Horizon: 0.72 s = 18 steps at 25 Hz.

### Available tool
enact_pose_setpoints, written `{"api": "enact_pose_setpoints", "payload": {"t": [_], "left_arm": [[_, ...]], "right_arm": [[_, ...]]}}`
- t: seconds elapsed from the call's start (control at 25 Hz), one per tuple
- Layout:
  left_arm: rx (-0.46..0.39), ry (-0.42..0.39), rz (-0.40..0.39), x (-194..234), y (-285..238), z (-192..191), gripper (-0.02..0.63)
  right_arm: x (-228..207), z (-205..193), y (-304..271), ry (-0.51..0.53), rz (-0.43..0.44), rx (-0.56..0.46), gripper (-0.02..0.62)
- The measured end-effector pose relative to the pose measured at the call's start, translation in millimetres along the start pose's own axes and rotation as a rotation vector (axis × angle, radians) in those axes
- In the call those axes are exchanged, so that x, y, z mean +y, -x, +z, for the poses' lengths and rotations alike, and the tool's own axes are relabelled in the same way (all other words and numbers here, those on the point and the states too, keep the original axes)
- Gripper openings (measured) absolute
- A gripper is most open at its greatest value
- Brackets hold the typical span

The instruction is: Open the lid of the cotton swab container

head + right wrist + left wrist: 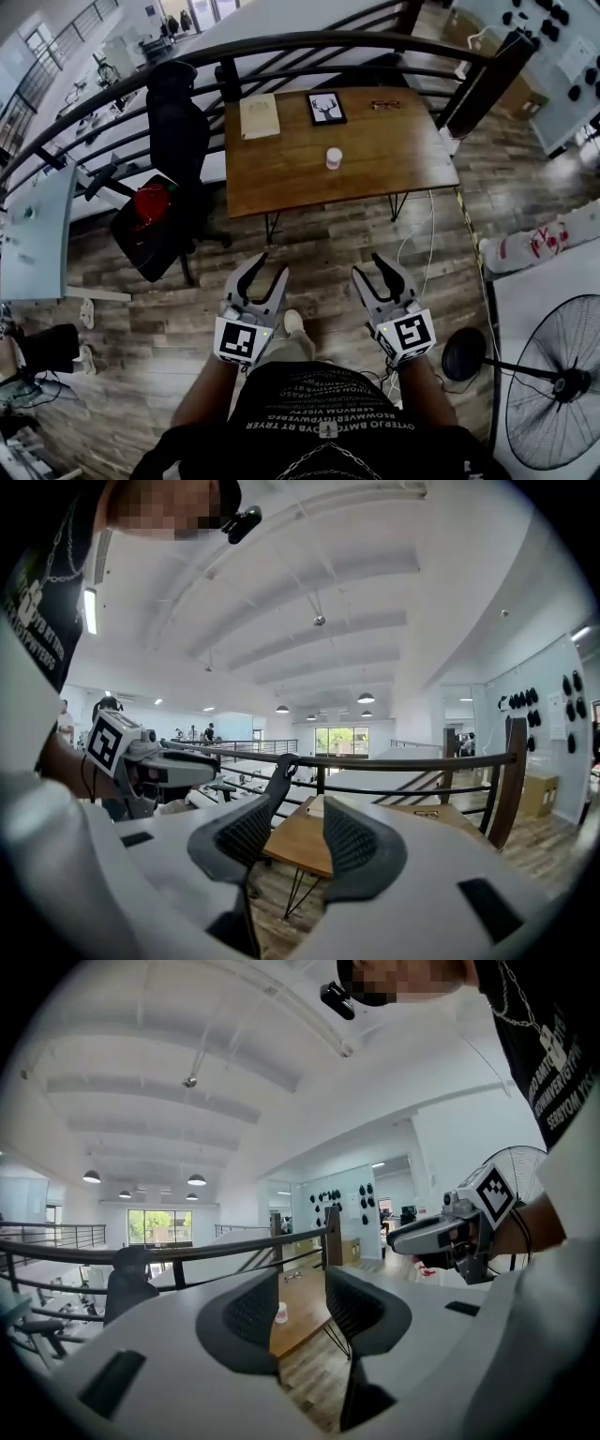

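The cotton swab container [334,157] is a small white tub with a pale lid, standing upright near the middle of the wooden table [375,159]. In the left gripper view the container [281,1313] shows far off between the jaws. My left gripper [272,265] and right gripper [368,265] are held side by side over the floor, well short of the table's near edge. Both point toward it, open, with nothing between their fingers. The left gripper [300,1312] and right gripper [300,832] each show a clear gap in their own views.
On the table's far side lie a book [260,115], a framed picture [326,108] and glasses [384,105]. A black office chair [178,131] stands left of the table, and a dark railing [309,42] runs behind it. A standing fan [562,384] is at my right.
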State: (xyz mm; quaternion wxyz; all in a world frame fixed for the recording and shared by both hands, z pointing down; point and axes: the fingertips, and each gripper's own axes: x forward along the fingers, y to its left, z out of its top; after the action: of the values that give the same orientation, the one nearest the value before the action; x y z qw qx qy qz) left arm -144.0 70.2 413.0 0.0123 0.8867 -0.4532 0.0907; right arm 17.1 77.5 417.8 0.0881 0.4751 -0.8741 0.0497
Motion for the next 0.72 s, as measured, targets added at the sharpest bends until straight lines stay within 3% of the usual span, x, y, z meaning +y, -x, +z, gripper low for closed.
{"api": "enact_pose_setpoints", "payload": {"t": [0.36,0.72], "left_arm": [[0.008,0.030,-0.058,25.8,-44.7,4.9,0.163],[0.013,0.044,-0.049,71.3,-59.8,11.0,0.163]], "right_arm": [[-21.3,11.2,-48.8,-0.009,-0.026,0.022,0.181],[-29.7,24.8,-79.3,0.022,-0.082,0.040,0.173]]}}
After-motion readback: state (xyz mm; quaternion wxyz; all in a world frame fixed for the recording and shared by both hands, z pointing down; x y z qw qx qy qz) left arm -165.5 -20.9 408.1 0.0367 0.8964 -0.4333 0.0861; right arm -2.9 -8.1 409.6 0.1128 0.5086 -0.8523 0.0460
